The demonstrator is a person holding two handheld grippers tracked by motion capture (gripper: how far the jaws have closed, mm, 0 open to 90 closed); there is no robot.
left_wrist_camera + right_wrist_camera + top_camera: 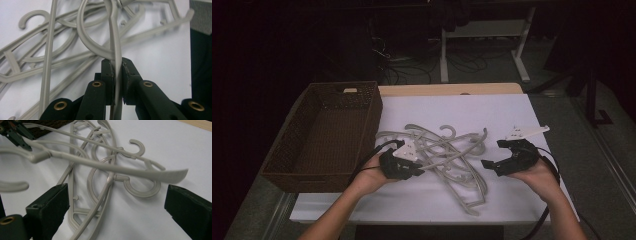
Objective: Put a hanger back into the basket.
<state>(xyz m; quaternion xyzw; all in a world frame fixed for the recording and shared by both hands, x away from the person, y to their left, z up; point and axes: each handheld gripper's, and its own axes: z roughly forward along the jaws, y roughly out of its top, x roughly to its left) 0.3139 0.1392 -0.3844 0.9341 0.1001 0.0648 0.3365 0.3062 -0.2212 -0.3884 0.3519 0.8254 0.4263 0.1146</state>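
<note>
On the white table top lies a tangled heap of grey hangers, with a brown basket just beside it on the left. The left gripper has its jaws squeezed tight on the thin bar of one hanger, down at the near left side of the heap. The right gripper is wide open and holds nothing; it waits by the right side of the heap, with a hanger arm crossing just in front of its jaws. The job now looks like pulling that one hanger free so it can go in the basket. To do it well, lift slowly and straight up, because hooks catch on each other. If other hangers come up too, the right gripper should press them down or pinch one and hold it back. Keep the squeeze firm, since the bar is thin and smooth and could slip.
</note>
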